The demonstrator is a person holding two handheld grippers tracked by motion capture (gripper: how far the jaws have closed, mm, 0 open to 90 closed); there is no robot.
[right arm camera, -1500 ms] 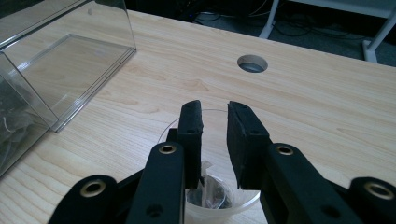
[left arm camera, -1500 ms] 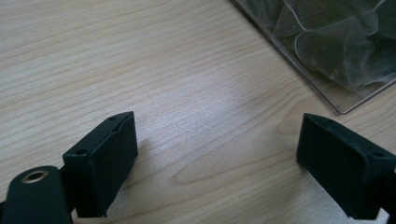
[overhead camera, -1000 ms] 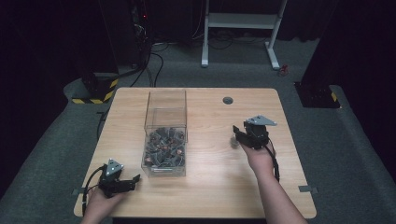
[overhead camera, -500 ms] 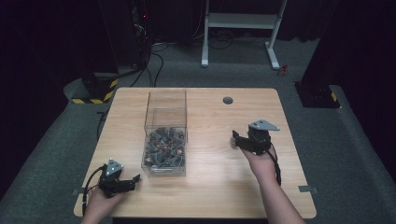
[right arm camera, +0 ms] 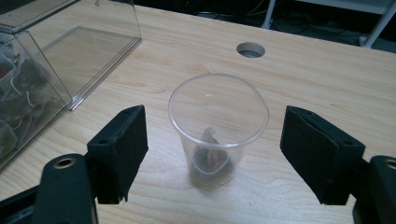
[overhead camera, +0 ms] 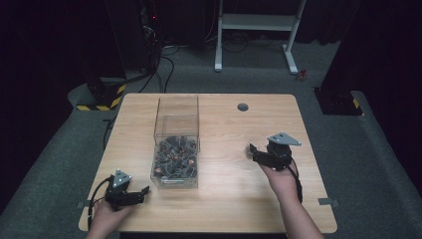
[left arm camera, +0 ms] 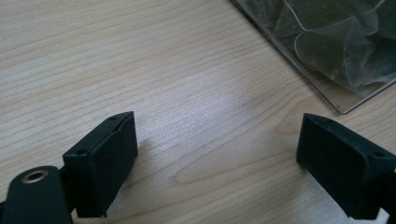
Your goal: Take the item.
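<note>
Left gripper (overhead camera: 130,196) was held low at the near-left corner of the wooden table (overhead camera: 224,124), just beside the near corner of the clear plastic box (overhead camera: 176,144). In the left gripper view its jaws were spread wide with only bare tabletop between them; nothing was gripped. The box's corner was seen at upper right of that view, apart from the jaws.

Right gripper (right arm camera: 212,154) was held at the right side of the table, pointed toward the box. Its jaws were set wide apart, one on each side of a clear plastic cup (right arm camera: 218,128), with a gap on both sides; no contact was made. The cup stood upright on the table. A single tea bag (right arm camera: 208,154) was seen lying at the cup's bottom.

The box was filled in its near half with a heap of tea bags (overhead camera: 175,157); the far half looked empty. In the high view the cup could not be made out against the tabletop.

A round cable hole (overhead camera: 243,106) was noted near the table's far edge. A white desk frame (overhead camera: 256,25) stood on the floor beyond the table.
</note>
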